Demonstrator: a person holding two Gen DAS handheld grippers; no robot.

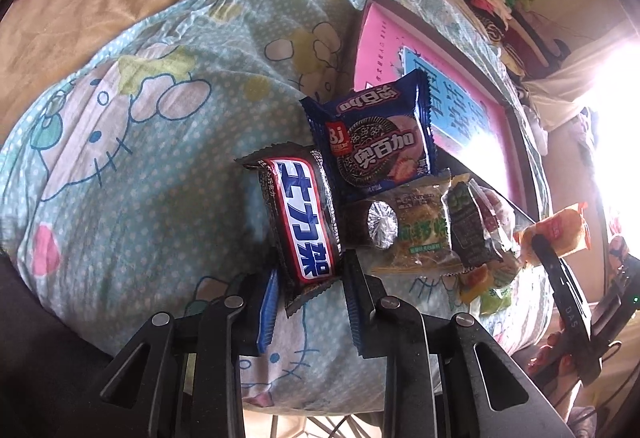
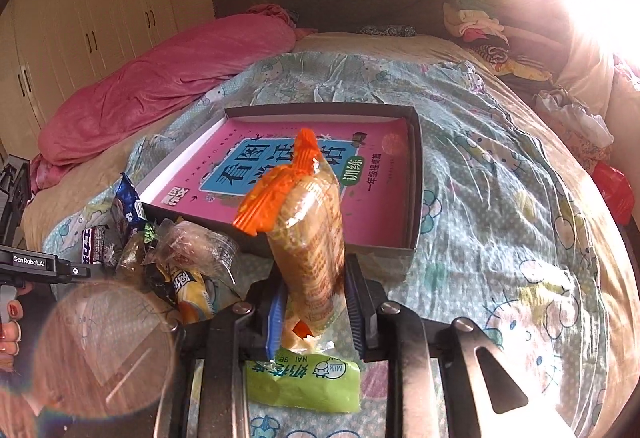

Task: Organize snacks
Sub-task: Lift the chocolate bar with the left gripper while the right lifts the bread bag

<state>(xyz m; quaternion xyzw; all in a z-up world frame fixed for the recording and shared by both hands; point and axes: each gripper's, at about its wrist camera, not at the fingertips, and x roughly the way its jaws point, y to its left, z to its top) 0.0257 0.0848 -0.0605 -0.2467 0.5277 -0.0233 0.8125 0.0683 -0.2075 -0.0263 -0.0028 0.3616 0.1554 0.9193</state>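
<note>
snacks sit in a loose pile on a cartoon-cat print quilt, just beside a shallow dark box with a pink book lying flat inside it.

left gripper is clamped on a dark chocolate bar with a white, red and blue label, near its lower end; bar stands tilted between the blue pads. behind it: blue sandwich-cookie pack leaning on the box edge, foil-ended dark roll, clear pastry pack with green print, a dark green pack.

right gripper is pinched narrow on a clear pack of biscuits with orange ends, held roughly upright, orange crimp on top, in front of the box. green milk-candy pack lies on the quilt below the fingers, not gripped. yellow pack and a clear crinkled bag at the pile's near side.

pink blanket bunched along the bed's far left; clothes heap at the headboard. glare washes out the upper right.
</note>
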